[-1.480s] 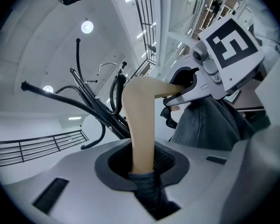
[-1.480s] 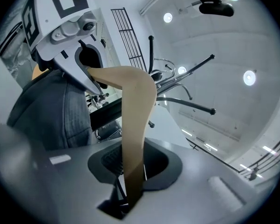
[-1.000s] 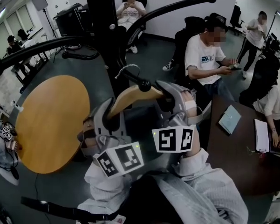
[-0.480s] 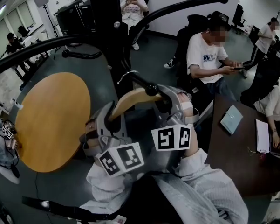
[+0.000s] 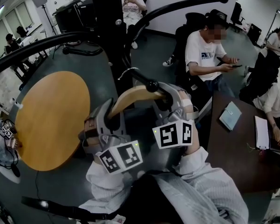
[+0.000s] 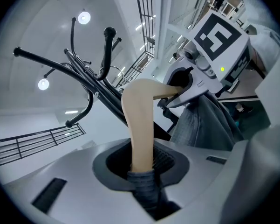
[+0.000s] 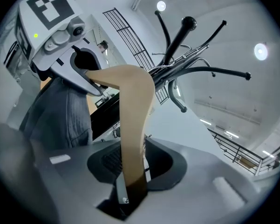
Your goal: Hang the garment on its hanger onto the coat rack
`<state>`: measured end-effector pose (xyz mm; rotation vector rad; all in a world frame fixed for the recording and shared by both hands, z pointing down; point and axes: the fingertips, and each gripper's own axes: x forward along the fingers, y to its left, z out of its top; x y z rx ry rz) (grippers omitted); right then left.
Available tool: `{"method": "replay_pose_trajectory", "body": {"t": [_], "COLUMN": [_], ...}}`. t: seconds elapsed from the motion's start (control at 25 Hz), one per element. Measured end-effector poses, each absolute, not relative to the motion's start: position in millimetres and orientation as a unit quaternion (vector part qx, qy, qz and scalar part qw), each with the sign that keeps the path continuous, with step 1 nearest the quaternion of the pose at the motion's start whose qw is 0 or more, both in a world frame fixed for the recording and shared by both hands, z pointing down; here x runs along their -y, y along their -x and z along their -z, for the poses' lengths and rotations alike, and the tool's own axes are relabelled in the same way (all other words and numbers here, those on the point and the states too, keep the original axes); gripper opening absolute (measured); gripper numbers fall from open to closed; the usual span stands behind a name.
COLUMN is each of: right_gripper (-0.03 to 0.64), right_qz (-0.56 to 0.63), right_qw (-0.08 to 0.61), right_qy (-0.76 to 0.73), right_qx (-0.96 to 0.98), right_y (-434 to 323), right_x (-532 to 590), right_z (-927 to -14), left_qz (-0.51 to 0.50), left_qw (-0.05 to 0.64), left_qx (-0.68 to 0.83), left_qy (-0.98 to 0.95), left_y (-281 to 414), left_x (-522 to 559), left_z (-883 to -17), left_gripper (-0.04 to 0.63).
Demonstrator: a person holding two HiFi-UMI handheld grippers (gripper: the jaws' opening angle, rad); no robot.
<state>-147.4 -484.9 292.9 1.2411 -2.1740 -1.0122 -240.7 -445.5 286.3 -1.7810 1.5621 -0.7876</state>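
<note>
Left gripper (image 6: 142, 166): clamped on one end of the tan curved wooden hanger (image 5: 133, 96). A fold of the grey ribbed garment (image 6: 206, 125) is pinched in the jaws along with it.

Right gripper (image 7: 130, 174): clamped on the hanger's other end, wood between the pads. The lowest bit there is in shadow.

Hanger long axis: runs straight from one gripper to the other, so the two sets of jaws face each other along it. In the head view that is left-right, with the right end a bit higher. The arch bows away from both grippers, crown toward the black coat rack (image 5: 107, 22). The thin metal hook (image 5: 125, 72) stands off the crown and points on past the grippers to the rack pole.

Garment: on the hanger. Each gripper view shows cloth dropping just below the opposite gripper's jaws.

Rack: a short black peg with ball tip (image 5: 151, 84) crosses right over the crown, about midway between the grippers. The hook sits at that peg's stem; cannot tell whether it bears on it. Longer curved rack arms spread beyond and above both grippers.

Round light-wood table (image 5: 51, 120): on the left gripper's outer side, apart from it.
</note>
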Motion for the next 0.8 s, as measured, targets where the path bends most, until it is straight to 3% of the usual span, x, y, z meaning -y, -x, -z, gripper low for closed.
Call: {"method": "replay_pose_trajectory", "body": {"t": [0.36,0.64,0.8], "right_gripper": [0.129,0.134,0.133], "right_qz": [0.413,0.405,0.38], "right_qw": [0.219,0.209,0.175], "right_qy": [-0.407,-0.422,-0.439], "right_qx": [0.785,0.783,0.795], "right_y": [149.1,126.6,114.0], "right_x": [442.9,417.7,404.7], "right_z": [-282.7,-283.4,-279.6], "left_qz": [0.304,0.299,0.231], "left_qw": [0.318,0.315,0.313], "left_qx": [-0.572,-0.572,-0.584], "left_qy": [0.692,0.696,0.713], "left_y": [250.9,243.1,234.3], "left_x": [421.9,395.3,374.5], "left_z": [-284.7,-286.7,-268.9], "left_gripper": [0.133,0.141,0.141]}}
